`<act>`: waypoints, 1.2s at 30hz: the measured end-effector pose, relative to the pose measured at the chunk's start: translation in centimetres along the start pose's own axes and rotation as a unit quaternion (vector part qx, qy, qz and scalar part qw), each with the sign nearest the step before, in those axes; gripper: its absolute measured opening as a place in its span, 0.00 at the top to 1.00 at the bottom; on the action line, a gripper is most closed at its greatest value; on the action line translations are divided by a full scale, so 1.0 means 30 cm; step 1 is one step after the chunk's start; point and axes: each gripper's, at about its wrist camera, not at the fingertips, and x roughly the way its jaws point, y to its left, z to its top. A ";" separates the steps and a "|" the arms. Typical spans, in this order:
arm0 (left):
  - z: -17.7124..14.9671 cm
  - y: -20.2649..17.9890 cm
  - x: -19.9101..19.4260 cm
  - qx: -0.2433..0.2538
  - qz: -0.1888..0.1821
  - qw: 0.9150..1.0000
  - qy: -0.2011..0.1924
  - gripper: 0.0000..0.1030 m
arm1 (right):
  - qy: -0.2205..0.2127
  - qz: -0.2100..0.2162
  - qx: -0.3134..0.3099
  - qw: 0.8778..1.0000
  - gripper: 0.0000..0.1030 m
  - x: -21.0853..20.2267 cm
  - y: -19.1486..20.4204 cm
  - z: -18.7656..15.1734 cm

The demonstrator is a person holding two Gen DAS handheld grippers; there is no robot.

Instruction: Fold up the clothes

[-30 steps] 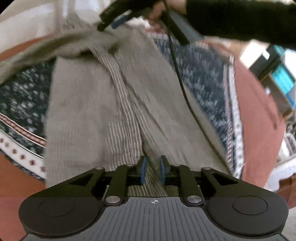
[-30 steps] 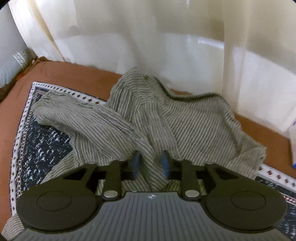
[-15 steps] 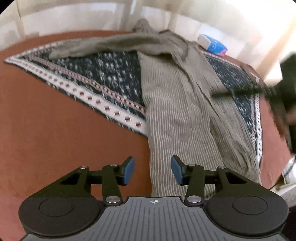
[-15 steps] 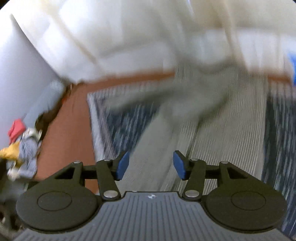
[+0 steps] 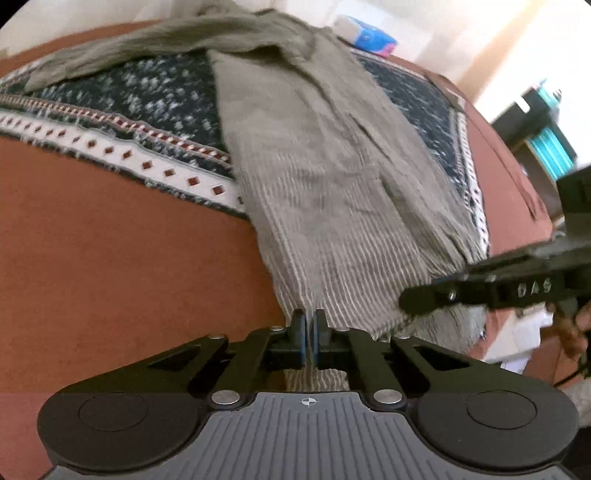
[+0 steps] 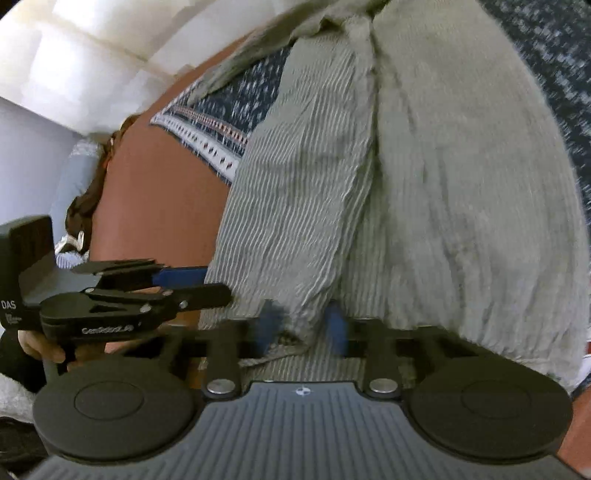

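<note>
A grey striped shirt (image 5: 332,184) lies lengthwise on a dark blue patterned cloth (image 5: 166,96), one sleeve stretched to the far left. My left gripper (image 5: 309,332) is shut on the shirt's near hem at its left corner. The right gripper (image 5: 406,301) reaches in from the right at the same hem. In the right wrist view the shirt (image 6: 443,184) fills the frame, and my right gripper (image 6: 303,325) pinches a bunched fold of the hem between blurred blue pads. The left gripper (image 6: 218,291), held by a hand, sits at the hem's left edge.
The patterned cloth lies on a rust-brown cover (image 5: 129,240). A blue and white packet (image 5: 365,35) sits beyond the shirt. A dark shelf (image 5: 546,147) stands at the right. White curtain (image 6: 92,55) hangs behind, and a heap of clothes (image 6: 81,199) lies off the left side.
Both grippers let go, opened, and swung from the collar end down to the near hem. Each has now closed on the hem, the left at the left corner.
</note>
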 end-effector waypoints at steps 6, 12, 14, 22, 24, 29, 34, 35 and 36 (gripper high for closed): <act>-0.024 -0.083 -0.033 0.086 -0.029 0.996 0.010 0.88 | -0.025 -0.025 -0.021 0.999 0.94 -0.156 0.049 0.001; -0.038 -0.035 0.020 0.052 -0.026 0.998 0.036 0.70 | 0.026 -0.086 -0.023 0.996 0.93 -0.016 -0.018 -0.021; -0.008 -0.011 -0.035 0.041 -0.016 0.999 0.002 0.57 | 0.031 -0.088 -0.014 0.995 0.89 -0.007 -0.029 -0.014; 0.352 0.142 -0.212 -0.022 0.057 0.982 -0.178 0.48 | -0.088 -0.091 -0.083 0.989 0.66 -0.237 0.055 0.233; 0.482 0.167 -0.221 -0.020 0.076 0.973 -0.215 0.46 | -0.121 -0.088 -0.115 0.982 0.60 -0.252 0.081 0.354; 0.794 0.231 -0.170 -0.022 0.111 0.962 -0.249 0.43 | -0.163 -0.074 -0.142 0.974 0.53 -0.212 0.020 0.650; 1.050 0.331 0.017 -0.054 0.111 0.966 -0.225 0.38 | -0.174 -0.063 -0.086 0.979 0.53 -0.093 -0.113 0.805; 1.089 0.350 0.064 -0.057 0.107 0.969 -0.214 0.38 | -0.176 -0.060 -0.075 0.980 0.53 -0.069 -0.139 0.836; 1.126 0.368 0.116 -0.060 0.106 0.972 -0.199 0.37 | -0.179 -0.058 -0.063 0.980 0.53 -0.046 -0.166 0.867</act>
